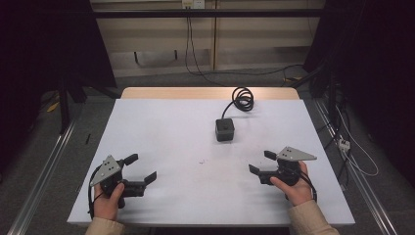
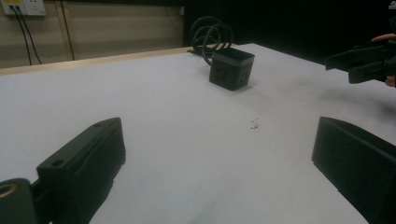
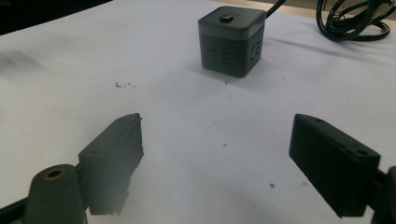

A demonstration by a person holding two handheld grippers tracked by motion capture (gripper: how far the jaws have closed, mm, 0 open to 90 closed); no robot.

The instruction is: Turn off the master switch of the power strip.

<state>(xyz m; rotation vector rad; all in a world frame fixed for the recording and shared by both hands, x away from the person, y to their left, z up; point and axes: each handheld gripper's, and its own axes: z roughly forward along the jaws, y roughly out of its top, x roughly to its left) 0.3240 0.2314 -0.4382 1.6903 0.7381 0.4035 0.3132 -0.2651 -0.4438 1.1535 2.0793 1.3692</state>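
Both tools sit low at the near edge of the white tabletop (image 1: pixel 161 122), each in a hand; the left tool (image 1: pixel 144 168) has its jaws spread wide with nothing between them, and the right tool (image 1: pixel 262 162) likewise stands wide and empty, jaws pointing inward. Ahead of the right tool, well apart from it, the black cube power strip (image 1: pixel 224 129) stands upright on the tabletop; its coiled black cable (image 1: pixel 242 99) lies just behind it by the far edge.
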